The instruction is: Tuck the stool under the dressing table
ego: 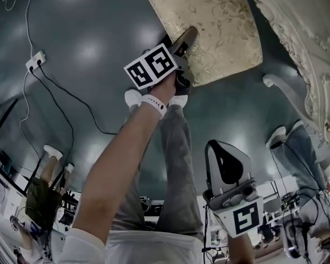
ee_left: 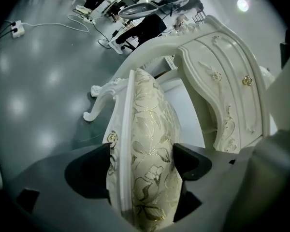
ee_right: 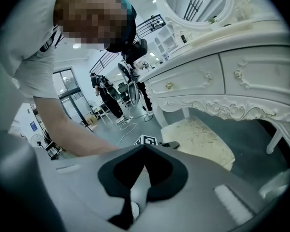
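The fingers [ee_left: 89, 170] of the left gripper [ego: 186, 42] were clamped on the near edge of the stool [ego: 223, 23]. One dark pad lay against the white carved frame by a small gold rosette, and the other pressed into the cream, leaf-patterned cushion. The person's left arm [ego: 118, 164], with a white band [ego: 154, 104] at the wrist, reached down and forward to that edge. The stool stood on the glossy grey floor [ego: 82, 54] with its far side just under the front edge of the dressing table [ego: 311, 59]. Most of the seat was out in the open, in front of the arched kneehole.

Further right, the right gripper [ego: 226, 168] hung low, close to the person's body and well apart from the stool. Its fingers were pressed together with nothing between them. It pointed towards the seat and the carved apron above it.

The dressing table rose at the right, white and scrolled, with gold-knobbed drawers [ee_right: 253, 74] and an oval mirror [ee_right: 193, 4] on top. One curved leg [ego: 286, 89] of it met the floor just right of the stool. Beyond that stood another person's lower leg [ego: 300, 144] in jeans and a pale shoe, near the table's side.
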`<state>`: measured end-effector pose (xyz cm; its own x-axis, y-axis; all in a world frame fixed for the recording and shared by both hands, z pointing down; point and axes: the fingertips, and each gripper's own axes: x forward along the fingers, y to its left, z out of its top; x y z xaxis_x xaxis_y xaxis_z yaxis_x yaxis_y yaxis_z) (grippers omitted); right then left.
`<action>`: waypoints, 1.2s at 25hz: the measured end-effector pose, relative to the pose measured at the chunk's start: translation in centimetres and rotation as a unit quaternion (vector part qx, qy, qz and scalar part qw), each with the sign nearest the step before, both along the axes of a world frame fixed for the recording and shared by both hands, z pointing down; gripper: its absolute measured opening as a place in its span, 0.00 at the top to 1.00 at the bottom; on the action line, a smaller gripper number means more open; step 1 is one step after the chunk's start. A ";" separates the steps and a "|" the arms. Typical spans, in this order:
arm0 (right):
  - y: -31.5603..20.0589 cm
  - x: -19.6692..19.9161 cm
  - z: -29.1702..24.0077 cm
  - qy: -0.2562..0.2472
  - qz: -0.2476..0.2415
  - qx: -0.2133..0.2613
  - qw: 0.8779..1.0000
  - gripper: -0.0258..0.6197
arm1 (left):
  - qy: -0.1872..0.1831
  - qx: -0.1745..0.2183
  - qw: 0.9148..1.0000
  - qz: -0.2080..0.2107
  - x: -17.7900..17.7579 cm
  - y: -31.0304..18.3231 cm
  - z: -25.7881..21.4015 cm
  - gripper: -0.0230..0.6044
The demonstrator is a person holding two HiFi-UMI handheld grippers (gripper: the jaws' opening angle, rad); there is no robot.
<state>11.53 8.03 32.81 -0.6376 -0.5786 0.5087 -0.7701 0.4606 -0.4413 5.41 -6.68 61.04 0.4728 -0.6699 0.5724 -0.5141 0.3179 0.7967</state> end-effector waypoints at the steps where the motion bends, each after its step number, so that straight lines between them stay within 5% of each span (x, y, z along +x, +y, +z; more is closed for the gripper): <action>1: 0.6 -0.2 0.0 -0.002 0.004 0.001 1.000 0.94 | 0.001 0.000 1.000 -0.007 0.0 0.2 0.0 0.30; 8: -1.2 4.1 0.3 -0.012 0.030 0.005 0.999 0.94 | 0.005 0.006 0.999 -0.050 5.4 -3.7 0.3 0.30; 13: 0.1 5.7 0.4 -0.003 0.040 0.001 0.999 0.94 | 0.004 0.010 0.997 -0.079 5.7 -4.2 0.0 0.30; 30: -0.8 10.5 0.4 0.004 0.086 0.010 0.996 0.94 | 0.028 0.006 0.993 -0.112 13.2 -11.5 0.3 0.30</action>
<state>22.06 7.27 33.17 -0.5240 -0.6890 0.5007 -0.8418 0.3297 -0.4274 18.58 -18.14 61.35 0.3414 -0.7686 0.5411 -0.3869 0.4097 0.8261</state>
